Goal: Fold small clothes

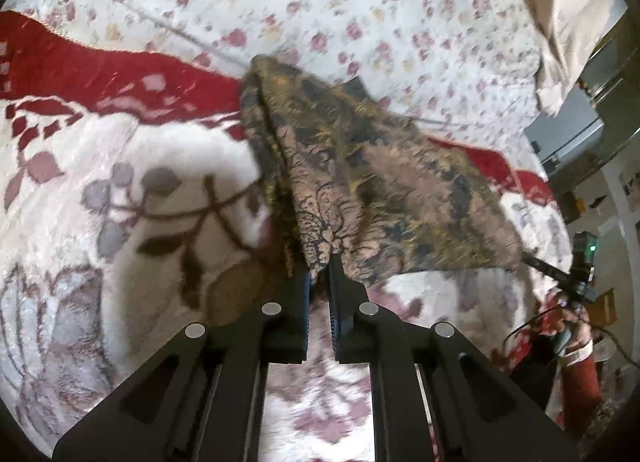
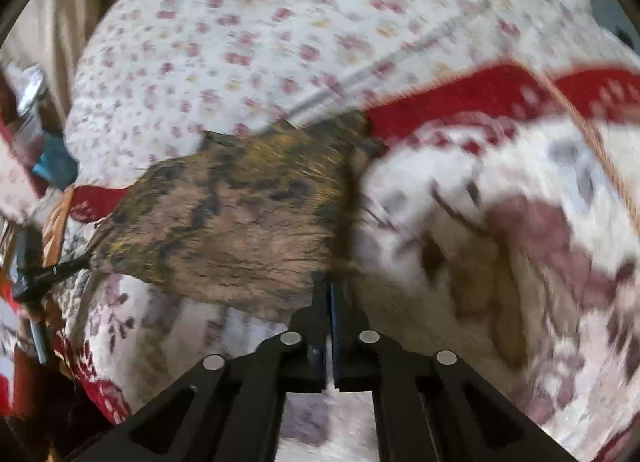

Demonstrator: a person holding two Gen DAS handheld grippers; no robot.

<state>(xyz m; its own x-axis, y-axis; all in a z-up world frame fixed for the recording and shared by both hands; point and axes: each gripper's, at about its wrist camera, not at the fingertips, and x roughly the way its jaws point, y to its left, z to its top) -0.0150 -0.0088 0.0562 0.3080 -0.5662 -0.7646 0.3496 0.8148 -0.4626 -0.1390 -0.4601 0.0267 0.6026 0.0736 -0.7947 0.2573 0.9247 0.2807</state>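
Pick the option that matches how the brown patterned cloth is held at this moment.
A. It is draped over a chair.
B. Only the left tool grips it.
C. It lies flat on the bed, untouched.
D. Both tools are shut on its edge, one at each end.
D. The left tool pinches one corner of the brown patterned cloth, and the right tool pinches the other, so it hangs stretched between them above the blanket.

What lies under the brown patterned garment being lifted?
Under the brown patterned garment lie a plush white-and-red floral blanket and, farther back, a floral bedsheet. Whatever sits directly beneath the cloth's middle is covered.
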